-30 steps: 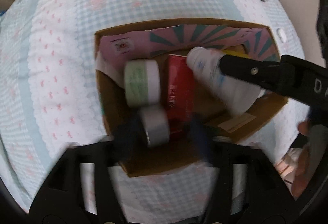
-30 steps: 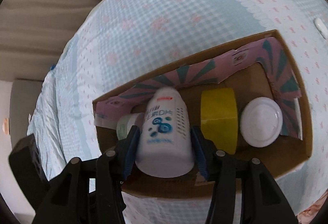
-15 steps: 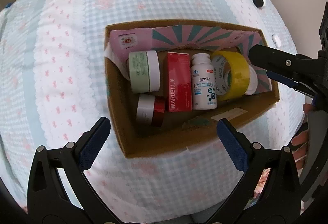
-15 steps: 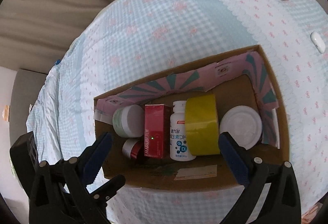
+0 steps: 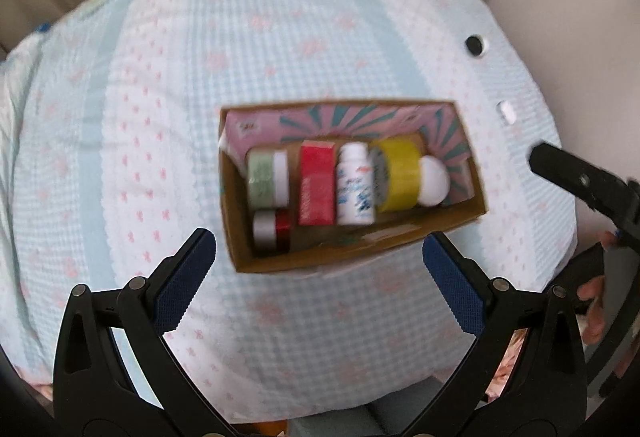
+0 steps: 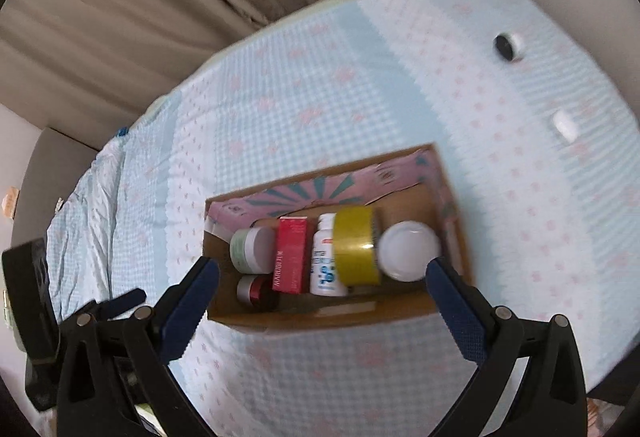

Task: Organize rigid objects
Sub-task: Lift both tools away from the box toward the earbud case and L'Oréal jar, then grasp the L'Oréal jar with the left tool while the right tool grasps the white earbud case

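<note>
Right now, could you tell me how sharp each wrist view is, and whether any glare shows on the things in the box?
Left wrist view: motion-blurred, label on the white bottle unreadable, fisheye bends the cardboard box. Right wrist view: also soft, with a small glare spot on the yellow tape roll.

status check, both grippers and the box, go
Left gripper open, empty, above the bed. Right gripper open, empty. Cardboard box holds green jar, red carton, white bottle, yellow tape, white lid. Nothing in the way.
</note>
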A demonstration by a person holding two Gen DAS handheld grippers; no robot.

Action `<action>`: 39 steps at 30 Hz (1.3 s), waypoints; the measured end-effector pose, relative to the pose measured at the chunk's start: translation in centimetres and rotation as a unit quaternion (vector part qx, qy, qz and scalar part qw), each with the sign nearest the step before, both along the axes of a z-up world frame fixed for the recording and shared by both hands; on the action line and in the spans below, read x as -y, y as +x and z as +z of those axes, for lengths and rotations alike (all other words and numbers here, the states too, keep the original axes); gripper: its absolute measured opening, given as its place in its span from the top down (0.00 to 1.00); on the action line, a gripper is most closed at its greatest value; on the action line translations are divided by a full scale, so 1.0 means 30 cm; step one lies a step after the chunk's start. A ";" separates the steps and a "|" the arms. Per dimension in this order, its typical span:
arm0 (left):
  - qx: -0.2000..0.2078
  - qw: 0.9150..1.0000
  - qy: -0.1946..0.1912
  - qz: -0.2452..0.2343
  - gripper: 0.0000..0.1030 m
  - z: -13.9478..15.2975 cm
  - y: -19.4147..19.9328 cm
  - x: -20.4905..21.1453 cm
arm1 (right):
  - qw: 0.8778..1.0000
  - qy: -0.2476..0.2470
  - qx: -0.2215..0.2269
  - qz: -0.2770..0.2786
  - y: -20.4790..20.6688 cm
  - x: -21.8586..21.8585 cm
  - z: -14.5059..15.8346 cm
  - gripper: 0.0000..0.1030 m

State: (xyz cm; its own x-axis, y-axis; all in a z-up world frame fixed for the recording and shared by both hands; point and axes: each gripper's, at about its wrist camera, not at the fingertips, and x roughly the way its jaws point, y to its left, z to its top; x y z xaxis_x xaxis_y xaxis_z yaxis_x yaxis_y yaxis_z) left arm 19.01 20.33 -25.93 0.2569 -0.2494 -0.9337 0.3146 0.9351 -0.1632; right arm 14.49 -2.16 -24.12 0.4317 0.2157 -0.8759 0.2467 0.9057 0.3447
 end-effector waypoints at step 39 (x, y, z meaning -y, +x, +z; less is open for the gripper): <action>0.149 0.929 0.042 -0.336 0.00 -0.116 0.559 1.675 | 0.981 -0.165 0.096 0.026 -0.049 1.144 -0.124 0.00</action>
State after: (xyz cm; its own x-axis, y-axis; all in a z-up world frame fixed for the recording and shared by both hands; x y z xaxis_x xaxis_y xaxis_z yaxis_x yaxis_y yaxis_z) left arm 35.78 -29.91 -29.42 0.3204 -0.3759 -0.8695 0.8514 0.5167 0.0904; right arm 13.03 -36.48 -27.84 0.5919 -0.0388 -0.8051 0.1557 0.9855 0.0670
